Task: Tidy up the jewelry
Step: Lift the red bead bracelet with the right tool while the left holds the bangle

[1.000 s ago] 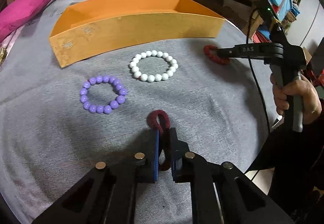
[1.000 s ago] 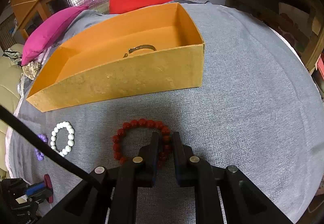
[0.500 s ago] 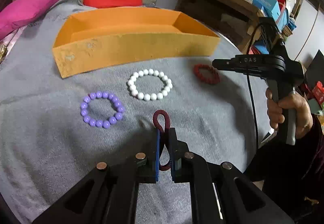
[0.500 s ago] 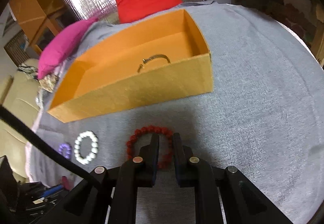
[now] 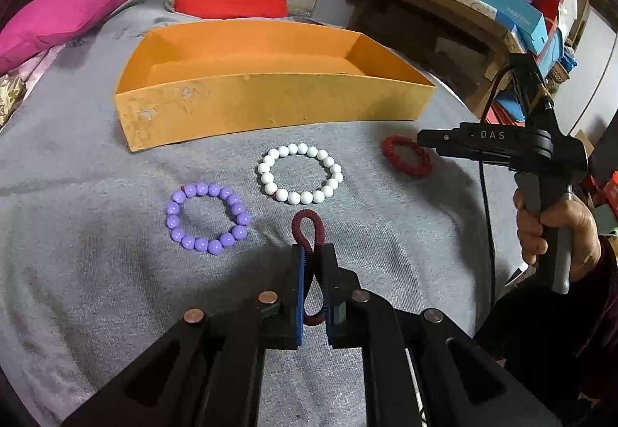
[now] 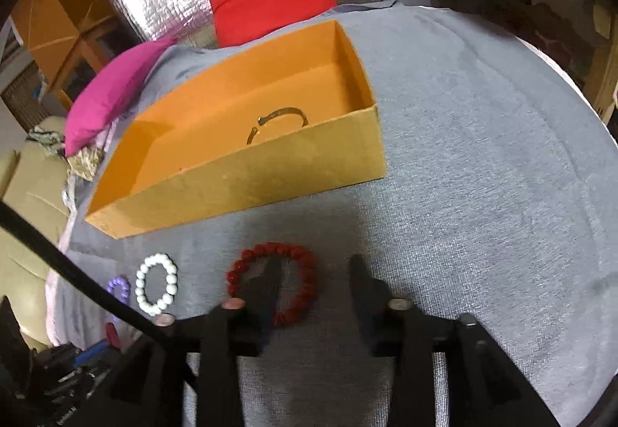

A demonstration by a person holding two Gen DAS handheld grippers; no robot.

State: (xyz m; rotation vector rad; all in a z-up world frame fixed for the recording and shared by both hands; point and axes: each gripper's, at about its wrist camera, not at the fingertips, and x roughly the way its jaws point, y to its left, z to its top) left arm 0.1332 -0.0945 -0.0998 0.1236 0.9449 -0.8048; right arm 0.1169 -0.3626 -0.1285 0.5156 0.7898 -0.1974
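Barely begun, by the look of it: one thin bangle (image 6: 279,119) inside the orange box (image 6: 270,172); purple (image 5: 207,218), white (image 5: 300,174) and red bead bracelets (image 6: 275,286) loose in front of it. Left claw (image 5: 313,272) clamped on a dark red coil band (image 5: 308,230); right claw (image 6: 314,284) just spreading, empty, one finger inside the red ring. Grey cloth-covered bench (image 6: 483,156), pink and red cushions behind, cluttered shelves beside.

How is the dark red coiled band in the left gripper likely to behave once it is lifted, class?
The coiled band is probably soft and springy: the left gripper squeezes it into a figure-eight. It likely weighs little, being a thin cord. It may spring round on release.
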